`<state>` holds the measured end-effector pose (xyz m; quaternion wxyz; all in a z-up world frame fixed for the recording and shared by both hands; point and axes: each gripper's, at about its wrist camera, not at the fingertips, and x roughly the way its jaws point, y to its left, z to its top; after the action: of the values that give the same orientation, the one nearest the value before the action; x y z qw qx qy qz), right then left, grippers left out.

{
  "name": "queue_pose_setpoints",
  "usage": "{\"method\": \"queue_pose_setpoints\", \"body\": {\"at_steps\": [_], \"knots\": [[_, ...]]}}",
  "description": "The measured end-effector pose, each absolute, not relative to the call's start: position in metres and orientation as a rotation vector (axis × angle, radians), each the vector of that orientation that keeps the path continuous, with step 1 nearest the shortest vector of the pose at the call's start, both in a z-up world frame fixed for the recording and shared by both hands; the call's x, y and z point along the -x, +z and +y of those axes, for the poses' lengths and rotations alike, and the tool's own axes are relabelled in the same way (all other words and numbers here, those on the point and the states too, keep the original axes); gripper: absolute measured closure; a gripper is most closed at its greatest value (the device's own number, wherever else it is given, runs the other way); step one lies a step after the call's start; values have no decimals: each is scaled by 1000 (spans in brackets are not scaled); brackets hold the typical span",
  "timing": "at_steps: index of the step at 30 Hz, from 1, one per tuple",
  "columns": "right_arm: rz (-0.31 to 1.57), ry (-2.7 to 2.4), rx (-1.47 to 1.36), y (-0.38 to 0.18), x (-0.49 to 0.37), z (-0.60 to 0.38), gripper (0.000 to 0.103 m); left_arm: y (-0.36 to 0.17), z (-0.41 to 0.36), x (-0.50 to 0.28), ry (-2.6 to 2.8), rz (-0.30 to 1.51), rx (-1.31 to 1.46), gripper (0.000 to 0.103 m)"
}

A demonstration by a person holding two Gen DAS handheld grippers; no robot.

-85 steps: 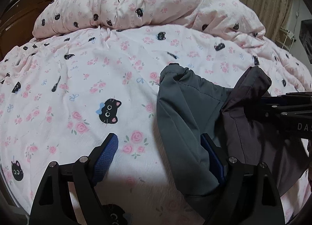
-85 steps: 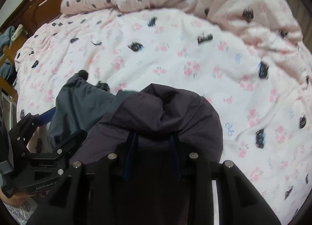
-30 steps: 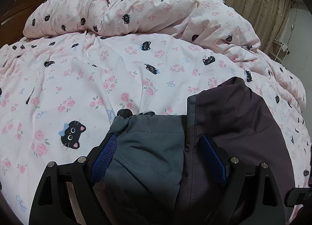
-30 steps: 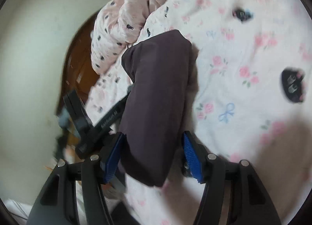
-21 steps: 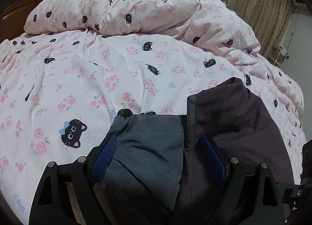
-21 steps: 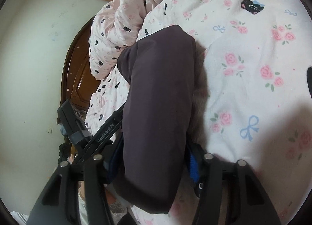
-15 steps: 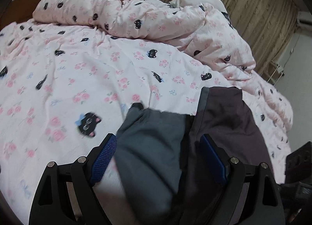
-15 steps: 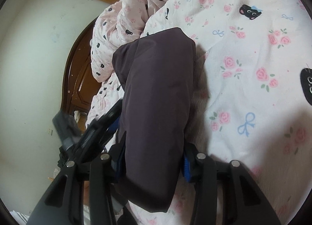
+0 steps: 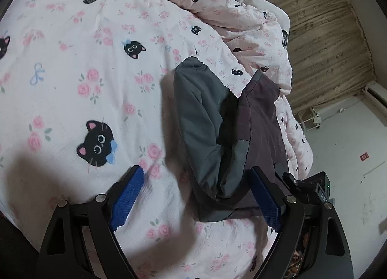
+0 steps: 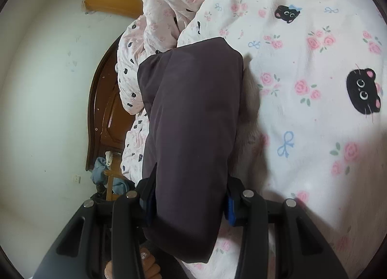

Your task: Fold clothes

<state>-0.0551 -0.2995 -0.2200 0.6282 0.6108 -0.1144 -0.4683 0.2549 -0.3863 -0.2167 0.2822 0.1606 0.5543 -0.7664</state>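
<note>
Left hand-held gripper (image 9: 197, 195): I have its jaws spread apart, empty, the garment (image 9: 217, 133) lying just ahead on the bed (image 9: 72, 80)
Right hand-held gripper (image 10: 188, 202): clamped on the garment's dark fold, I judge to carry it over

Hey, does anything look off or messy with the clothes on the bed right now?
The garment is not lying flat: its grey and dark purple halves sag apart with a dark gap between them. The left gripper is open and holds nothing, so only the right gripper clamps the purple part. The duvet is heaped behind.
</note>
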Motion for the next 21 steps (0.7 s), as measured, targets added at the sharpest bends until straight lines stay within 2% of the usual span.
{"method": "queue_pose_setpoints", "body": {"at_steps": [7, 12, 14, 16, 21], "knots": [[-312, -1032, -1418, -220, 60, -289, 59, -221, -386, -242, -2062, 1643, -345, 14], [-343, -1008, -1432, -222, 64, -283, 60, -218, -382, -229, -2081, 1636, -349, 15], [-342, -1002, -1432, -221, 65, -280, 60, -217, -381, -227, -2093, 1642, -345, 25], [-342, -998, -1432, -221, 65, -276, 60, -217, -380, -224, -2125, 1667, -346, 46], [-379, -975, -1442, -226, 69, -260, 60, -211, -369, -218, -2206, 1645, -373, 65]]}}
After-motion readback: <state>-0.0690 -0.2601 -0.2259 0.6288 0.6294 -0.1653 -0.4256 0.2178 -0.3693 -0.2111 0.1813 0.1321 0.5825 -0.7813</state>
